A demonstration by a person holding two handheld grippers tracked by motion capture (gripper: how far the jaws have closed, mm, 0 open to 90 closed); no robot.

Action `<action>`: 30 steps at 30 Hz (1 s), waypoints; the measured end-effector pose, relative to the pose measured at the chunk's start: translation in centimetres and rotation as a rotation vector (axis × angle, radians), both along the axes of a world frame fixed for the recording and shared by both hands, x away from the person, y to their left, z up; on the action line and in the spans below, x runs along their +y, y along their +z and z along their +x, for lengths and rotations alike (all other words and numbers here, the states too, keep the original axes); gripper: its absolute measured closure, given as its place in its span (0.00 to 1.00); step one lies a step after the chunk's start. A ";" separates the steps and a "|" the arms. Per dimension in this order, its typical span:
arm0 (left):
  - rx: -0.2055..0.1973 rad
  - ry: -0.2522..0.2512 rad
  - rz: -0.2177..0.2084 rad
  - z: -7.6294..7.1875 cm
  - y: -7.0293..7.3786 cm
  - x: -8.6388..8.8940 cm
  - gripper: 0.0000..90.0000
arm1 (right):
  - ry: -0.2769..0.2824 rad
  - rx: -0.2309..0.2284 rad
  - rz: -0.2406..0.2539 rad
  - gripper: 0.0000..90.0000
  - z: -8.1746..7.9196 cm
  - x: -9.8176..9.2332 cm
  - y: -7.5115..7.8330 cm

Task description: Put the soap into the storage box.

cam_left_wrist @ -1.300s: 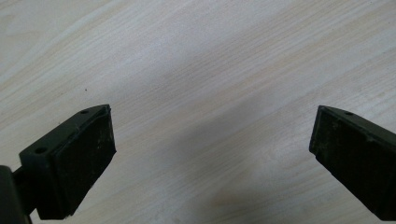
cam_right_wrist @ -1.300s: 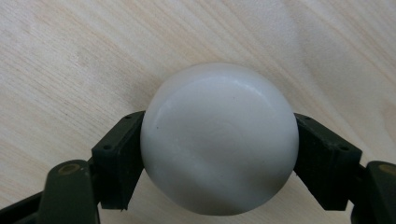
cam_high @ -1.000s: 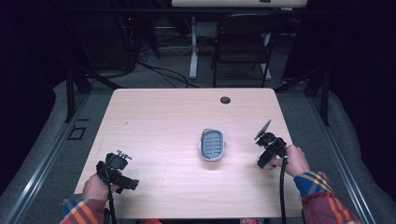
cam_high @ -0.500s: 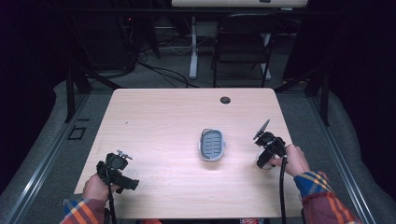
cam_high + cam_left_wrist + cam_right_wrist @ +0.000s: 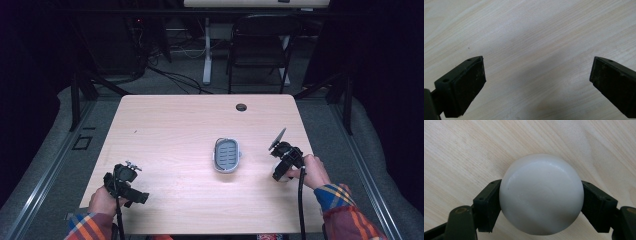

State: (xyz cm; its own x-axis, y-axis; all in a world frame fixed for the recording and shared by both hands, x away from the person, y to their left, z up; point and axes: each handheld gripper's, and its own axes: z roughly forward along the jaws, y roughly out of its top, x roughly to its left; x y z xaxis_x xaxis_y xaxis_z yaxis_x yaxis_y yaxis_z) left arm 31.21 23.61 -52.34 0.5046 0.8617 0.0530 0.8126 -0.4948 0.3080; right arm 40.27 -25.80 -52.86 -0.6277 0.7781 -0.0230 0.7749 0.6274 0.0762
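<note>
Smooth white rounded soap-like bar (image 5: 541, 195), clamped between the right gripper (image 5: 541, 202)'s jaws above the pale wood table (image 5: 165, 130); grey slotted oval dish (image 5: 227, 155) waits nearby; keep squeeze even, lower level; left gripper (image 5: 537, 80) gapes empty.

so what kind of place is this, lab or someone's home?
Most likely a lab or data-collection room, not a home: a bare wooden table with a cable hole, dark curtains around it, cables trailing over grey carpet, and a folding chair behind. The person holds a wired claw in each hand.
</note>
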 end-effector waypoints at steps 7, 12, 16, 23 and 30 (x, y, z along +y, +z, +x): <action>0.000 -0.001 0.000 0.0 0.0 0.0 0.00 | 0.024 0.010 -0.018 0.27 0.3 0.5 0.3; -0.001 -0.002 0.000 0.0 0.0 0.0 0.00 | 0.058 0.010 -0.026 0.27 0.7 1.6 0.7; -0.003 -0.003 0.000 0.0 0.0 0.0 0.00 | 0.065 0.004 -0.016 0.27 0.9 2.2 0.8; 0.000 -0.002 0.001 0.0 0.0 0.0 0.00 | 0.067 -0.014 -0.004 0.27 1.0 2.5 0.9; -0.001 -0.001 0.001 0.0 0.0 0.0 0.00 | 0.084 -0.013 -0.002 0.27 1.4 2.7 1.5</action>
